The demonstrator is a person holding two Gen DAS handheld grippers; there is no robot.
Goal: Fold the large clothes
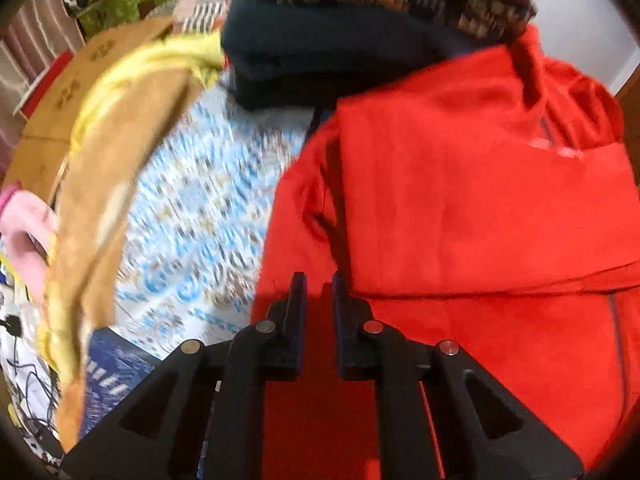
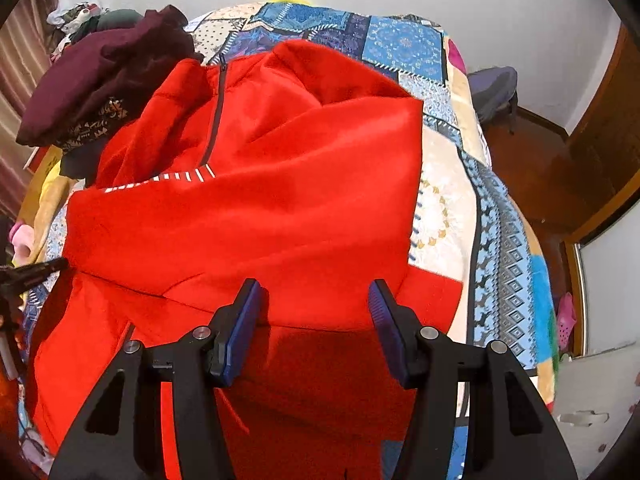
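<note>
A red zip jacket [image 1: 480,200] [image 2: 260,220] lies on the patterned bedspread [image 1: 200,220] [image 2: 500,240], with one panel folded across its front. My left gripper [image 1: 320,284] hovers at the jacket's left edge. Its jaws stand almost together, and the corner of the folded panel sits at their tips. In the right wrist view this left gripper [image 2: 48,268] shows as a dark tip touching that same corner. My right gripper [image 2: 316,300] is open above the jacket's lower part, with nothing between its fingers.
A pile of dark and maroon clothes [image 1: 320,48] [image 2: 100,80] sits at the jacket's collar end. A tan and yellow blanket [image 1: 100,200] hangs along the bed's left side, by a cardboard box [image 1: 60,92]. A wooden door [image 2: 600,140] stands at the right.
</note>
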